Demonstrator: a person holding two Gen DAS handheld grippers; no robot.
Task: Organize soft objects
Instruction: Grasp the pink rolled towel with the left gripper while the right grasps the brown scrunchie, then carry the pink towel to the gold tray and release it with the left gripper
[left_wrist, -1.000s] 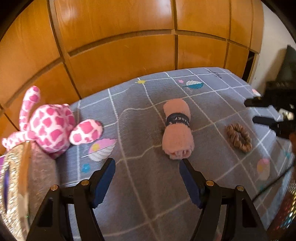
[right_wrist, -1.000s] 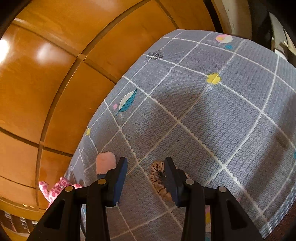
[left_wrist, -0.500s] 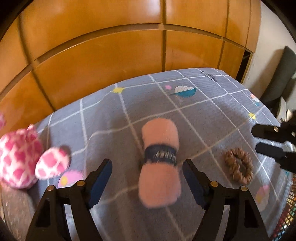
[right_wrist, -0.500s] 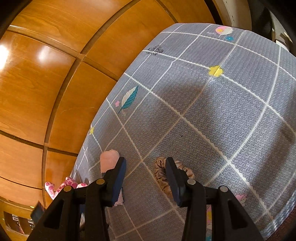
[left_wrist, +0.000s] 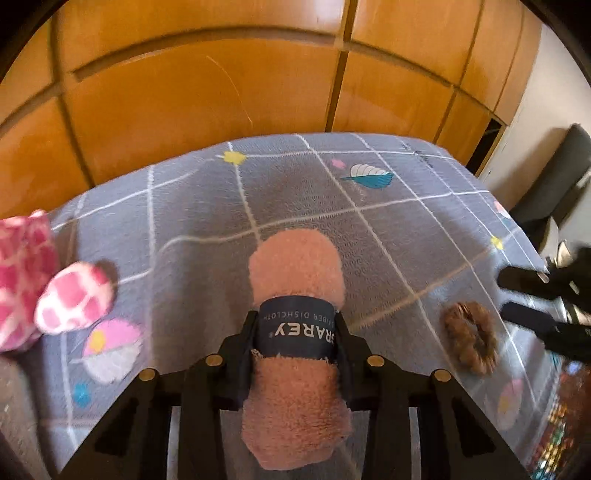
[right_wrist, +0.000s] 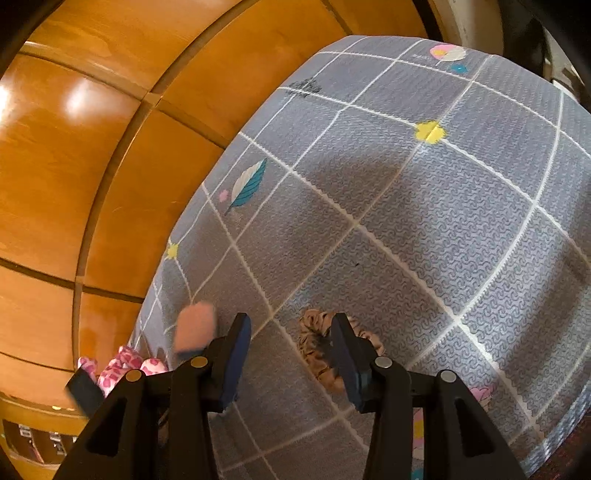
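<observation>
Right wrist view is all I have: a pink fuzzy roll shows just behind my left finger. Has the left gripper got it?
Observer: The left gripper straddles the pink fuzzy rolled dishcloth at its dark paper band, jaws closing on it.
Operator: Is the brown scrunchie clear of it?
Observer: Yes. From the left wrist, the brown fabric scrunchie lies on the grey grid-patterned mat, apart from the roll.
Operator: And my gripper?
Observer: The right gripper shows beside the scrunchie, fingers parted, not gripping it.
</observation>
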